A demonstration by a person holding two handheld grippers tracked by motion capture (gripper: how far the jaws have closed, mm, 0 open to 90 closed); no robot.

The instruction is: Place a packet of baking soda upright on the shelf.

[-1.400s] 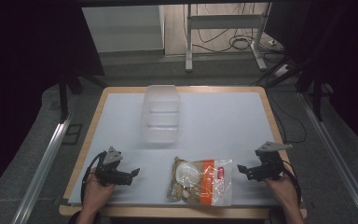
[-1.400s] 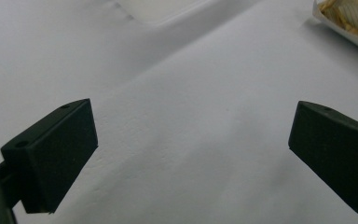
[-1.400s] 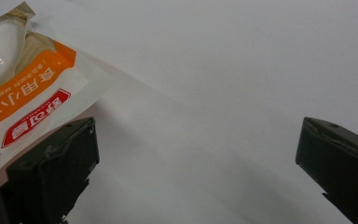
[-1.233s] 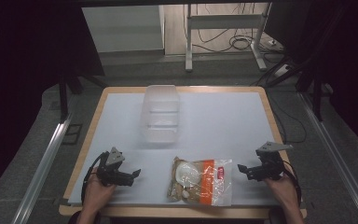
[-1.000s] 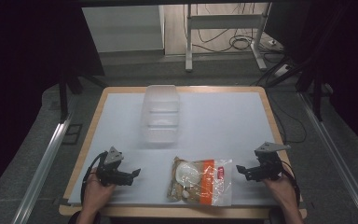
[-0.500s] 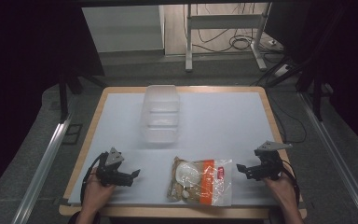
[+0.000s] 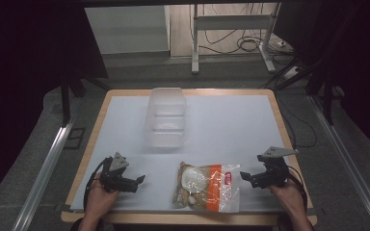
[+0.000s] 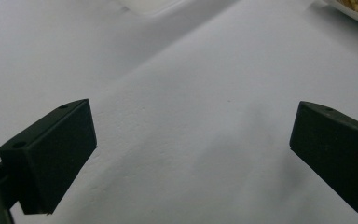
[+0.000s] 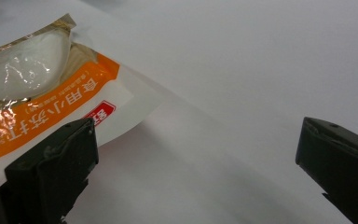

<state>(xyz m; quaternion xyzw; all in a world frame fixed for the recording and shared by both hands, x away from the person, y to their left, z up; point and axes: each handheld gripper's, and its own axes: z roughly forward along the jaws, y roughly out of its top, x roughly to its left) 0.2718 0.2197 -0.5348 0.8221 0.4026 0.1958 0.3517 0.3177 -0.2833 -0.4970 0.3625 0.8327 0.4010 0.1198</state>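
Just beside the right gripper's (image 7: 248, 177) parted jaws, the snack bag (image 7: 206, 186).

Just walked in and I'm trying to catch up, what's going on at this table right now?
A person sits at the table with a handheld gripper in each hand. Both are open and holding nothing. The left gripper rests near the front left; the right gripper is just beside a clear food bag with an orange label, not gripping it. A clear plastic container sits farther back, untouched.
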